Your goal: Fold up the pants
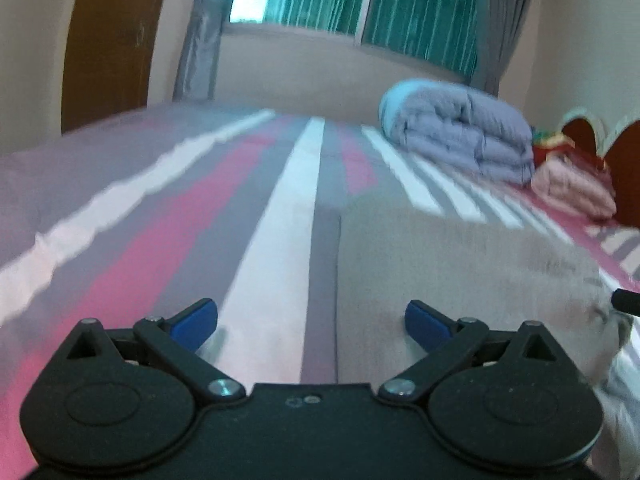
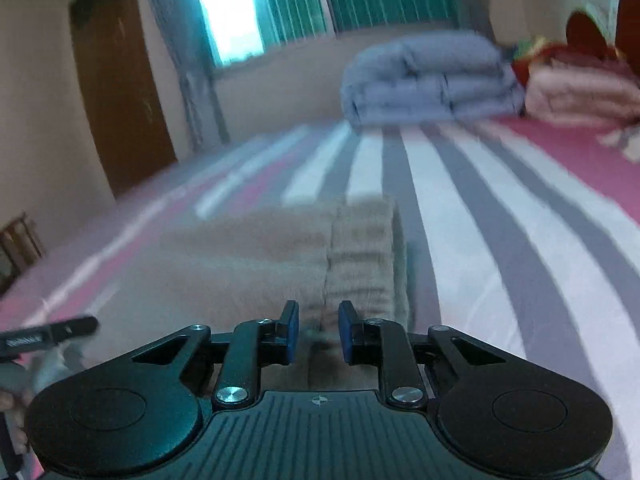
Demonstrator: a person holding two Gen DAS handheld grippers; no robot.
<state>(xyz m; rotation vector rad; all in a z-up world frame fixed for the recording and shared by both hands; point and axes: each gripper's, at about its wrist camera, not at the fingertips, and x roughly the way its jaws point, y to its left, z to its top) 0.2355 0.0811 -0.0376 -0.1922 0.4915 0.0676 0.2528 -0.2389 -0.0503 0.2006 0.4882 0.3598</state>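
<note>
The beige pants lie folded flat on the striped bed, to the right in the left wrist view. My left gripper is wide open and empty, low over the bed at the pants' left edge. In the right wrist view the pants lie ahead, with the ribbed waistband toward the right. My right gripper is partly open with a narrow gap, its pads just above the pants' near edge, holding nothing. The view is blurred.
A folded grey-blue quilt and a folded pink blanket sit at the bed's far right by the red headboard. A brown door and curtained window stand beyond. The other gripper's handle shows at left.
</note>
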